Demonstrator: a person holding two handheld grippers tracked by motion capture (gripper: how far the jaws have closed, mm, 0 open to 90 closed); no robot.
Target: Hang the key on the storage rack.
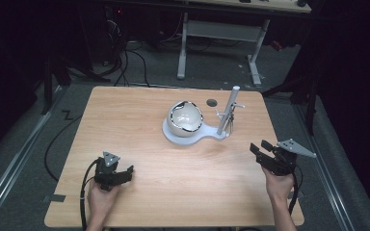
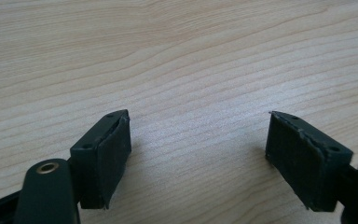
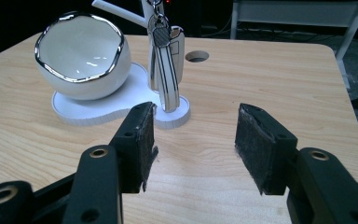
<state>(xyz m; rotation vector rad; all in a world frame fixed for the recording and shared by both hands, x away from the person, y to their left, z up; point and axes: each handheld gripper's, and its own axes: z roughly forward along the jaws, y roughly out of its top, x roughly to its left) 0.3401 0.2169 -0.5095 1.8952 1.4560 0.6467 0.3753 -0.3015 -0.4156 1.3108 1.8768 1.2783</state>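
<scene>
While both tongs sit spread and empty over the desk (image 1: pixel 139 120), the right tongs (image 3: pixel 193 140) face the keys (image 3: pixel 164 60) hanging on the white stand (image 3: pixel 121 109), beside its bowl (image 3: pixel 81 53) (silver-rimmed). Left tongs (image 2: pixel 198 149) hover near the desk's front-left, well apart from the stand.

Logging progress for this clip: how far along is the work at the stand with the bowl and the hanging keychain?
Nothing looks done yet. The white bowl sits on the white stand, and the keychain hangs from its post. The right gripper is open, empty, aimed at the stand but apart from it. The left gripper is open over bare table. The approach, the grasp and everything after are left.
</scene>
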